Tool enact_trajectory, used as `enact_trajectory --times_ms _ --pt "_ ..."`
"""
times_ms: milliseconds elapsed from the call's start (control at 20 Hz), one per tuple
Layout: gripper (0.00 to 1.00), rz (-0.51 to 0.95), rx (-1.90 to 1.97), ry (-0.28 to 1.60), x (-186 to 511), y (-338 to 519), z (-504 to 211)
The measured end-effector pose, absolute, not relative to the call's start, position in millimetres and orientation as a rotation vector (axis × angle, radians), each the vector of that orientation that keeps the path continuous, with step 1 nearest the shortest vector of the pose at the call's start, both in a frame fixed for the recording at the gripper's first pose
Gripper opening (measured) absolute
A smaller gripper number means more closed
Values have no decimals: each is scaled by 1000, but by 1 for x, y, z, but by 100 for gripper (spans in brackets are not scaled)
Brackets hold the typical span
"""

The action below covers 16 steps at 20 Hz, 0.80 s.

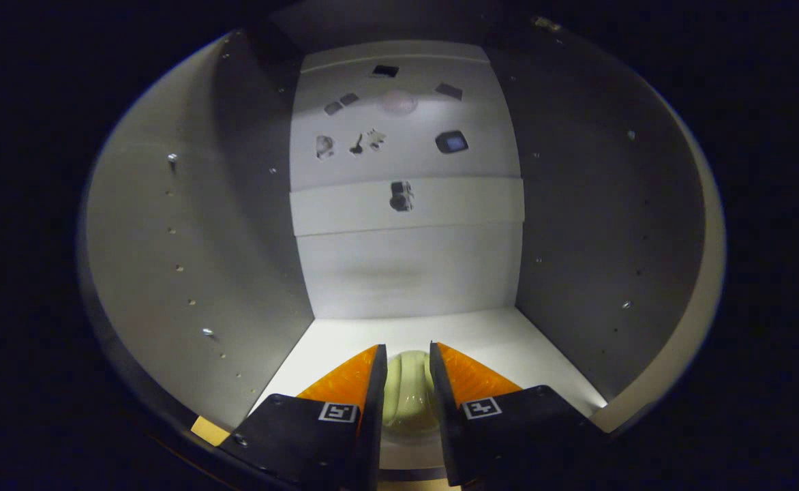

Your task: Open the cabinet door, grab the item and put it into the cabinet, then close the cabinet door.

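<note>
A: Well inside the cabinet (188,225) now, door open, so the placing step in hand. Claw (406,372) clamped on the item (408,395), a pale green rounded thing, both fingers pressing its sides.

B: Item's place?

A: Between the fingers, low over the white floor (495,341) of the cabinet, near the front edge. Touching the floor or just above it: cannot tell.

B: Anything in the way?

A: Nothing ahead on the floor. Back wall (406,273) well beyond the fingertips, with a few small dark fittings (401,196) higher up. Side walls grey, dotted with peg holes, well apart from the claw on both sides.

B: Next move?

A: Probably lowering until the item sits firm on the floor, then parting the fingers. Worth easing open slowly, since a rounded thing may roll once freed. Perhaps a little further in first, to leave room for the door.

B: And after?

A: Pulling straight back out between the side walls, without catching the item. Then finding the door and swinging it shut. Last step of the task not yet done.
</note>
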<state>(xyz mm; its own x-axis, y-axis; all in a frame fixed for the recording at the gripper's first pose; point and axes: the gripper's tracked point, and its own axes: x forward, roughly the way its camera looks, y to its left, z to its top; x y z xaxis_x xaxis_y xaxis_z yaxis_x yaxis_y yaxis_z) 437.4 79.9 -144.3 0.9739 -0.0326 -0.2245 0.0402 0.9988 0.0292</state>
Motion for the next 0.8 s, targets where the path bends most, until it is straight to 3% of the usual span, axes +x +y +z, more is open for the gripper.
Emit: enact_trajectory --times_ms 300,500,650,800 --pt "50 -31 -3 164 340 100 -92" --pt "75 -39 -9 128 276 116 -70" --pt "100 -72 20 82 235 121 -57" --pt "99 -107 32 79 191 120 -59"
